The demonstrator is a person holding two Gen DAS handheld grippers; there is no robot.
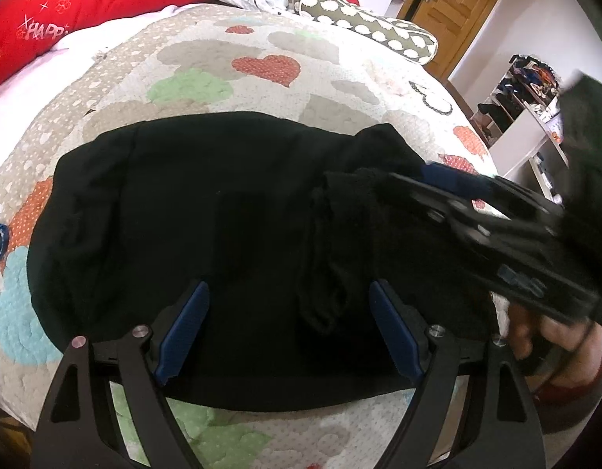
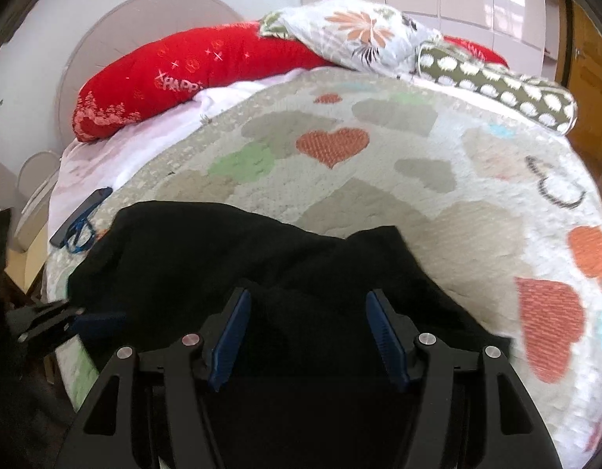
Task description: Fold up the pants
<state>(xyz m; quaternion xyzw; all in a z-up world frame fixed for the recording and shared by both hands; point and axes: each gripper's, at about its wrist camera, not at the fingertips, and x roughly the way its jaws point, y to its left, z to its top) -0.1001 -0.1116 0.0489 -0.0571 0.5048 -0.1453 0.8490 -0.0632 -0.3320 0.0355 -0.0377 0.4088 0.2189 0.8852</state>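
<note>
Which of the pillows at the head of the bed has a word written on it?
The red pillow, the long one on the left, bears pale lettering. The floral pillow leaning on it and the olive bolster with white dots on the right show only patterns.

black pants (image 1: 207, 242), folded, bunched, on quilt (image 1: 262, 58)

Bare quilt (image 2: 438, 179) beyond the pants (image 2: 223, 258) — pillows (image 2: 176, 74) blocking far edge, phone (image 2: 80, 217) leftward

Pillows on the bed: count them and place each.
3. The red pillow lies far left, the floral pillow lies on it at centre, the spotted bolster far right. More red beyond the floral one may be another.
</note>
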